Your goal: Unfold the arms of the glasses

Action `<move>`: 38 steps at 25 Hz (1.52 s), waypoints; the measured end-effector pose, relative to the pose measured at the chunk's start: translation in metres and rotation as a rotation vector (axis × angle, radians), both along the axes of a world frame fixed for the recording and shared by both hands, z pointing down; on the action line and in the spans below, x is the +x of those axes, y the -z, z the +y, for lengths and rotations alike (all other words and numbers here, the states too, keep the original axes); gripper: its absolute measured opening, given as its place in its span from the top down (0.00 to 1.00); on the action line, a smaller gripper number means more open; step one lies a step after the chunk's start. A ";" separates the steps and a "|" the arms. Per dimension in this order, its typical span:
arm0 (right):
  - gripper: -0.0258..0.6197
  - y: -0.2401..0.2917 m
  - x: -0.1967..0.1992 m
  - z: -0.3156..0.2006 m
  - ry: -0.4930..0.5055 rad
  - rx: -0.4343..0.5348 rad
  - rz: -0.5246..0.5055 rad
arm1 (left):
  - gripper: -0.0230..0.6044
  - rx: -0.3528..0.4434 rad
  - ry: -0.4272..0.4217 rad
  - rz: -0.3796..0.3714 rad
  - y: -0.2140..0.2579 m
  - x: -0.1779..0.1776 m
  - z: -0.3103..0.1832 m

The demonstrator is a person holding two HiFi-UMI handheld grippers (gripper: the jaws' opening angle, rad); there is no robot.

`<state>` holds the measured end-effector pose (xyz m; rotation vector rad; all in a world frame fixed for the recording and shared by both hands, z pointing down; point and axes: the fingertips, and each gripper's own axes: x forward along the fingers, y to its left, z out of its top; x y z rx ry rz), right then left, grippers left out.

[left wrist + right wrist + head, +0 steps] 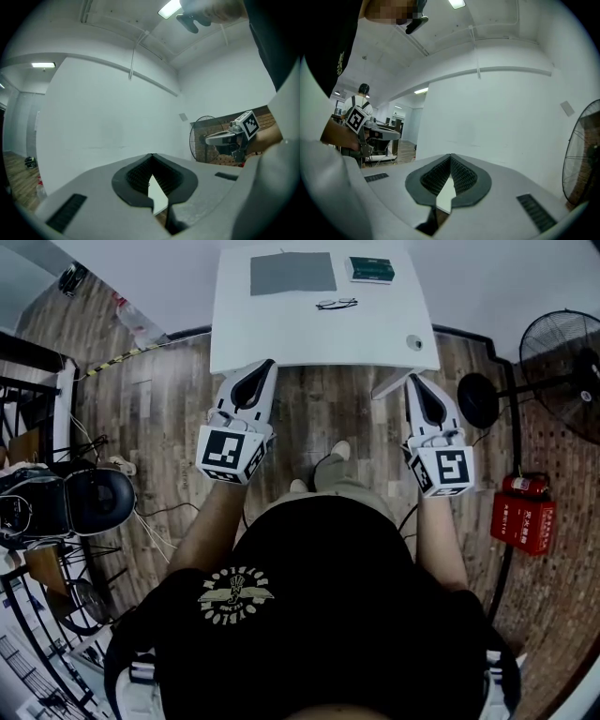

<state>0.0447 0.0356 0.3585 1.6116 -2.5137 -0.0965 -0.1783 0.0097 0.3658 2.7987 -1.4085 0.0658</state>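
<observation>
The left gripper (266, 369) is held at the near edge of the white table (281, 334), its jaws pressed together on nothing. The glasses (337, 304) are seen lying on the tabletop, well apart from both grippers. The right gripper (413, 382) is likewise closed and empty.

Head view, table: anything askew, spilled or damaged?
Nothing stands out. The glasses sit on the white table, apart from the grey mat and the green box. Nothing spilled or broken shows. Left gripper and right gripper hover at the near edge, jaws together, empty.
</observation>
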 end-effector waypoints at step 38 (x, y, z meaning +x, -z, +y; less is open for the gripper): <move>0.96 -0.027 0.053 -0.182 0.175 -0.057 0.054 | 0.95 -0.017 -0.077 -0.054 -0.009 0.082 -0.160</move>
